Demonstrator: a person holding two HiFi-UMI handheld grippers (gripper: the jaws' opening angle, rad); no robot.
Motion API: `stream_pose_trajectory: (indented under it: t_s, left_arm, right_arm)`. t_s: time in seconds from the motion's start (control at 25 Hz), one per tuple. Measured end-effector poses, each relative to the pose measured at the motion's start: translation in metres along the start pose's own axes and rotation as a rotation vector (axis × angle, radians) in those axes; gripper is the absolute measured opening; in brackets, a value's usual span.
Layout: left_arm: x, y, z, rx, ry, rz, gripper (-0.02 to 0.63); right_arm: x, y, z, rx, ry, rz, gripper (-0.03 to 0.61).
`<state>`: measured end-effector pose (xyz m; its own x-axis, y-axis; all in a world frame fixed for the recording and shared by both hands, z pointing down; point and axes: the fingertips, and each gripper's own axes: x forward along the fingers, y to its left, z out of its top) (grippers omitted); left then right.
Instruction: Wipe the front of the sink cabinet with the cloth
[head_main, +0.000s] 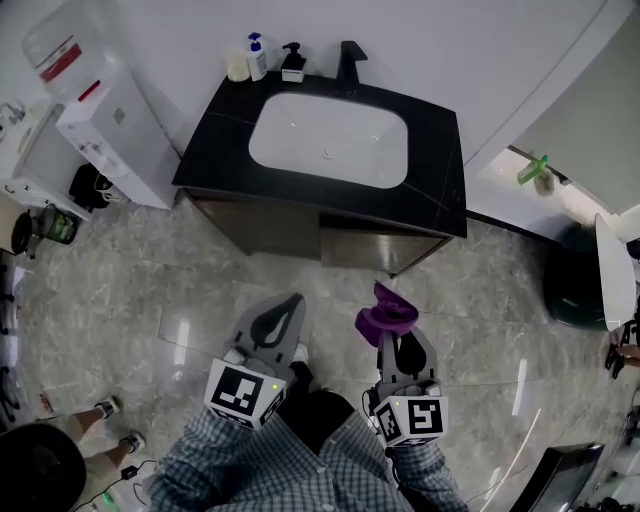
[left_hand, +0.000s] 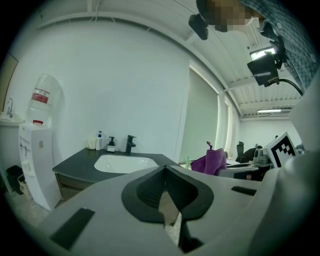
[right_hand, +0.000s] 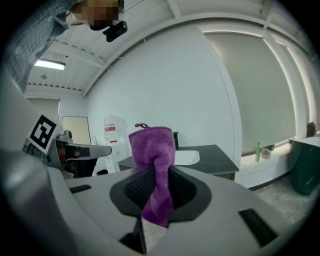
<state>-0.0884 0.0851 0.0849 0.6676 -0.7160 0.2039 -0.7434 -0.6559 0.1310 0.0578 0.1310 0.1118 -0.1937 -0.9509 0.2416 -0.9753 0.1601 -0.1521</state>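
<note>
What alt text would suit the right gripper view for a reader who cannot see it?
The right gripper is shut on a purple cloth that stands up between its jaws. Beyond it, apart from the cloth, the dark-topped sink cabinet stands against a white wall.

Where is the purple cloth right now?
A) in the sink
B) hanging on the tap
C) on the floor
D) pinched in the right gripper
D: the cloth sticks up from between the shut jaws of the right gripper, which is held above the floor in front of the cabinet.
</note>
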Motion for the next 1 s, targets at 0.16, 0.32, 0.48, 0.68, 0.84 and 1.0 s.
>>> stream_pose_trajectory:
  t_s: [0.16, 0.32, 0.48, 0.68, 0.84, 1.0]
  left_arm:
    - [0.023, 0.037, -0.011, -0.011, 0.028, 0.013, 0.011]
    - [0.046, 0.058, -0.034, -0.056, 0.062, 0.021, 0.011]
    - [0.056, 0.074, -0.056, -0.09, 0.079, 0.043, 0.011]
    - [0.082, 0.088, -0.086, -0.075, 0.066, 0.089, 0.011]
    - [0.096, 0.093, -0.124, -0.138, 0.075, 0.093, 0.011]
    - [0.105, 0.097, -0.157, -0.182, 0.091, 0.115, 0.011]
  right_arm:
    - [0.039, -0.001, -0.012, 0.009, 0.034, -0.011, 0.074]
    - [0.076, -0.01, -0.032, -0.001, 0.073, 0.006, 0.074]
    - [0.109, -0.011, -0.069, -0.023, 0.142, 0.045, 0.074]
    - [0.16, -0.016, -0.106, 0.021, 0.128, 0.105, 0.074]
    - [0.198, -0.011, -0.145, 0.018, 0.142, 0.146, 0.074]
    - [0.223, -0.011, -0.173, 0.009, 0.162, 0.18, 0.074]
